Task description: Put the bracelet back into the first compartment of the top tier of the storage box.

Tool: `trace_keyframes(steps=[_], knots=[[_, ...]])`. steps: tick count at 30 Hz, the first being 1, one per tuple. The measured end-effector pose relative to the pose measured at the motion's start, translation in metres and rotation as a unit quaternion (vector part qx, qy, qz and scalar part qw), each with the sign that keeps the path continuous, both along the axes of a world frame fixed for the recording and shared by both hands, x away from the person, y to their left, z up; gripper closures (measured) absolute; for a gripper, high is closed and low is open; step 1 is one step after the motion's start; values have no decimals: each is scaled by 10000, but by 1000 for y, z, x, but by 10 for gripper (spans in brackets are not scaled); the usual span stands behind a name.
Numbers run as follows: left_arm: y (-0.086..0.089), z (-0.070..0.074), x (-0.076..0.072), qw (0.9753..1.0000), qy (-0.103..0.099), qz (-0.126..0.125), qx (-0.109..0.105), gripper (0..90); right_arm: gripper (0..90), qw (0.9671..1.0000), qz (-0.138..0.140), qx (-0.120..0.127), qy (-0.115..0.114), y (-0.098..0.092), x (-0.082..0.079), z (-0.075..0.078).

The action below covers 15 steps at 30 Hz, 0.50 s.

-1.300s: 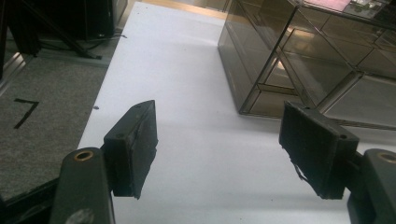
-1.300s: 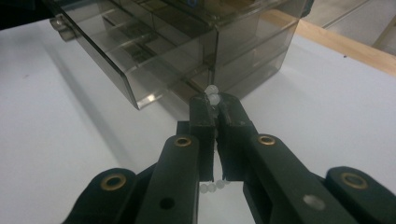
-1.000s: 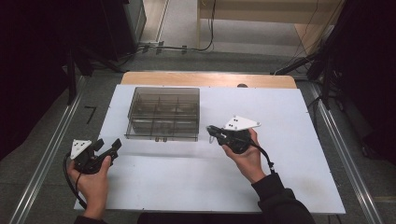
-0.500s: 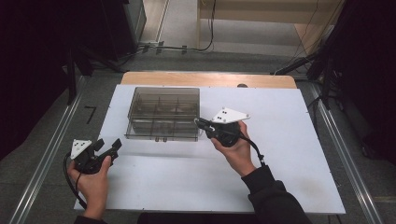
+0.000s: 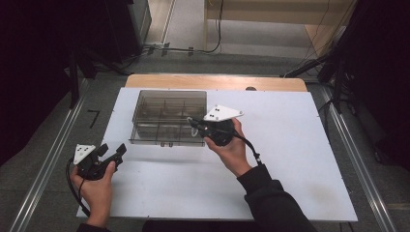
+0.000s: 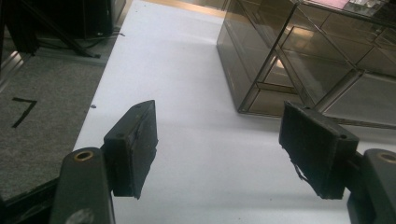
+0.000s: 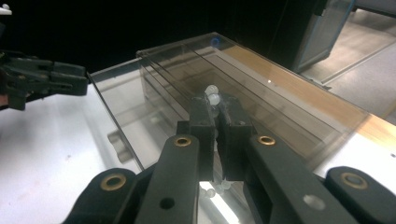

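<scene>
Two grippers on the go, one in each hand. My right gripper (image 5: 193, 124) sat over the near right corner of the box (image 5: 167, 117), jaws pointing left across it. Those jaws were pinched nearly flat together on a string of small white beads (image 7: 213, 96): a couple of beads poked out above the tips, and a few more hung out below the pads (image 7: 223, 184), right against the box's clear wall. So the beads were up in the air in my grip, just above the box's lid or rim; I couldn't tell whether the lid was on.

The box itself was smoky clear plastic with dividers inside, sitting toward the back left of the white table (image 5: 290, 159), with a little latch on its near side.

My left gripper (image 5: 116, 153) was well away from all that, low at the near left edge of the table, tilted toward the box. Its jaws stood wide apart with nothing between them, just bare table showing through the gap, and the box's corner (image 6: 261, 74) ahead and to the right.
</scene>
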<state>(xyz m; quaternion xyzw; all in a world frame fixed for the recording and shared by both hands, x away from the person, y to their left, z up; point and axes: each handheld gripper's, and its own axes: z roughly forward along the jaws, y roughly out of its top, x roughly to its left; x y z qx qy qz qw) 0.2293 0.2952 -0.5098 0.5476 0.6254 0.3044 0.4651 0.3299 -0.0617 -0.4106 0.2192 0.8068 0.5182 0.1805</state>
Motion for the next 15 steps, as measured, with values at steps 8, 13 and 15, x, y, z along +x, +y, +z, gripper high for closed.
trace_keyframes(steps=[8,13,15], knots=[[0,0,0,10000,-25,9,-20,290,834,9997,223,-83,15,32,3,0],[0,0,0,10000,-27,14,-31,290,834,9995,294,-115,56,45,5,-1],[0,0,0,10000,-31,7,-30,290,834,9994,322,-138,73,50,5,-2]])
